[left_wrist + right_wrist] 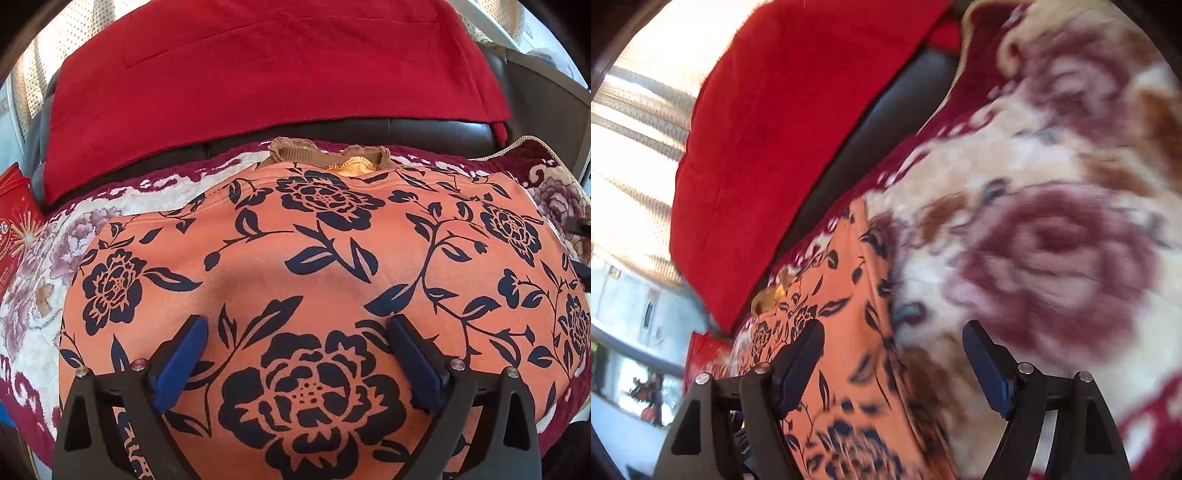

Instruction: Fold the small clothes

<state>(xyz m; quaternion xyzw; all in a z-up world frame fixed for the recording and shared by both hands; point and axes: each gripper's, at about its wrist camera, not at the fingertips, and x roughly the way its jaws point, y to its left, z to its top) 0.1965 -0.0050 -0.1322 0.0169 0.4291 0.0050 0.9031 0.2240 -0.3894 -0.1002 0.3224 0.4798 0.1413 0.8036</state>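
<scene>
Your orange floral garment [314,266] lies spread flat on the plush flowered blanket [48,295], and everything here is placed relative to that garment. Its brown ribbed neckband [295,151] sits at the far edge, with a bit of yellow lining showing in the opening. Beyond the neckband a strip of dark leather seat [332,127] shows, and past that rests a red cushion [258,66]. To the garment's left, at the blanket's edge, is a red printed packet [14,221].

Your left gripper [297,328] hangs directly over the middle of the garment, above a large navy flower in the print. Its blue fingers [181,365] stand wide apart with nothing between them; you cannot tell whether the tips touch the cloth.

Your right gripper [894,347] is at the garment's right edge [882,295], where orange cloth meets blanket [1052,240]. Its fingers [801,365] are also spread wide and hold nothing: one sits over the garment, the other over the blanket beside it. This view is blurred, so finer detail is lost. The red cushion [783,129] appears beyond the garment's far edge here too.
</scene>
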